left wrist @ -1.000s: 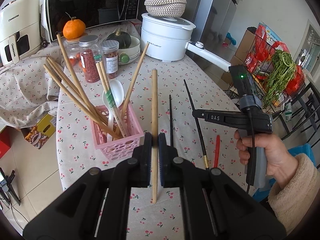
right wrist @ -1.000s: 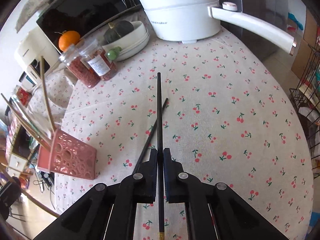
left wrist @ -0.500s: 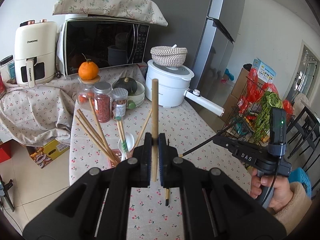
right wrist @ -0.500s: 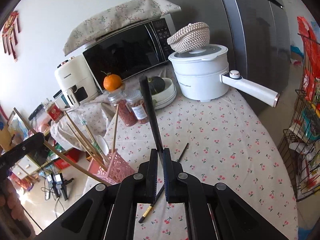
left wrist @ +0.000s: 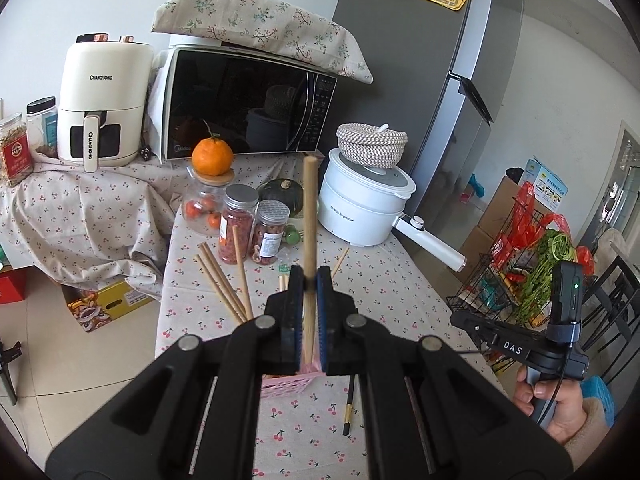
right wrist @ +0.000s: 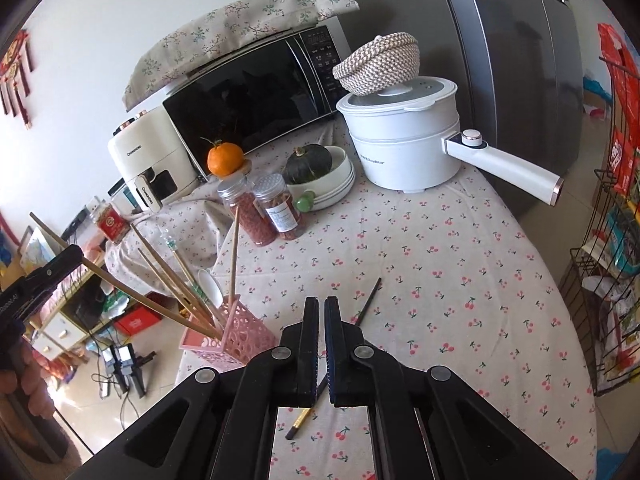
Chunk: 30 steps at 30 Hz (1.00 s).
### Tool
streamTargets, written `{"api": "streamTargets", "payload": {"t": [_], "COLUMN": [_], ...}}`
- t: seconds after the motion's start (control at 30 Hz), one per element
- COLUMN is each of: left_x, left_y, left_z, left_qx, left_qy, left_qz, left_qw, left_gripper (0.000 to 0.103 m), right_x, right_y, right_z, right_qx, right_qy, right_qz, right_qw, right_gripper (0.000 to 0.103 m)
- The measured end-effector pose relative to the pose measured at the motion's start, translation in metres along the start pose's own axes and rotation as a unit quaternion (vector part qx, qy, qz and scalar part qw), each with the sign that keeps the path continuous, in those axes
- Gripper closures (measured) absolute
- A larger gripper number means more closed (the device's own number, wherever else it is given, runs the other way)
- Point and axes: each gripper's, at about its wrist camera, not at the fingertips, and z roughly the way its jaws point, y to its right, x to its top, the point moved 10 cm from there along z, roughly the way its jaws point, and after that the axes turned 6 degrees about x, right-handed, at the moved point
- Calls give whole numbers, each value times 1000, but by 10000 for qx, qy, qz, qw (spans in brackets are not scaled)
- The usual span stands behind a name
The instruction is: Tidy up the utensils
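My left gripper [left wrist: 308, 280] is shut on a wooden chopstick [left wrist: 309, 216] that stands upright, its lower end over the pink holder [left wrist: 285, 383]. In the right wrist view the pink holder [right wrist: 236, 334] holds several wooden chopsticks [right wrist: 168, 280] and a white spoon [right wrist: 211, 286]. My right gripper [right wrist: 321, 308] has its jaws close together with nothing visible between them. A black chopstick [right wrist: 366, 302] lies on the cloth under it, its gold-tipped end [right wrist: 298, 424] near the jaws.
A white electric pot [right wrist: 400, 144] with a long handle stands at the back, a woven basket [right wrist: 378, 62] on its lid. Spice jars [right wrist: 264, 212], an orange [right wrist: 225, 158], a squash in a bowl [right wrist: 316, 168], a microwave [left wrist: 248, 112] and an air fryer [left wrist: 102, 100] line the back.
Both grippers have tilted up to a more level view. The black chopstick held in my right gripper is gone from its jaws. The left gripper has brought its wooden chopstick over the pink holder.
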Motion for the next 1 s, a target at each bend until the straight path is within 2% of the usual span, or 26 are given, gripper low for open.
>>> {"api": "streamTargets", "payload": {"t": [0.13,0.17,0.2,0.23,0.27,0.3,0.5,0.63,0.73,0.8,0.87,1.0], "left_x": [-6,-8,-9,-10,-10,-11,-6,-14,-26,-35,-43,-63], "left_y": [12,17,21,24,28,31,44,57,71,81,92,114], "left_z": [0,-1,-3,-5,-7,-9,-15,-9,-1,3,8,16], "left_qx": [-87,-106,-134,-163,-180,-206,-406,-488,-534,-565,-607,-656], "left_qy": [-52,-52,-55,-52,-36,-24,45,-64,-194,-279,-373,-540], "left_qz": [113,175,236,293,355,404,435,552,703,817,932,1233], "left_qw": [9999,9998,9996,9994,9992,9990,9982,9973,9959,9947,9931,9887], "left_gripper": [96,96,96,96,96,96,96,96,96,96,96,96], "right_x": [-9,-13,-16,-19,-23,-27,-54,-86,-106,-116,-126,-137], "right_y": [22,27,32,38,44,50,94,129,154,166,175,182], "right_z": [15,16,16,14,12,9,-3,-8,-11,-12,-11,0], "right_qx": [-145,-126,-150,-240,-362,-459,-717,-984,-1123,-1120,-1147,-1178], "right_qy": [-396,-541,-651,-735,-809,-875,-1387,-2006,-2295,-2437,-2559,-2716], "right_qz": [240,286,301,282,237,178,72,-274,-274,-235,-233,-480], "right_qw": [9988,9980,9973,9966,9958,9949,9877,9743,9664,9631,9596,9540], "right_gripper": [97,91,77,68,51,47,47,48,53,62,66,69]}}
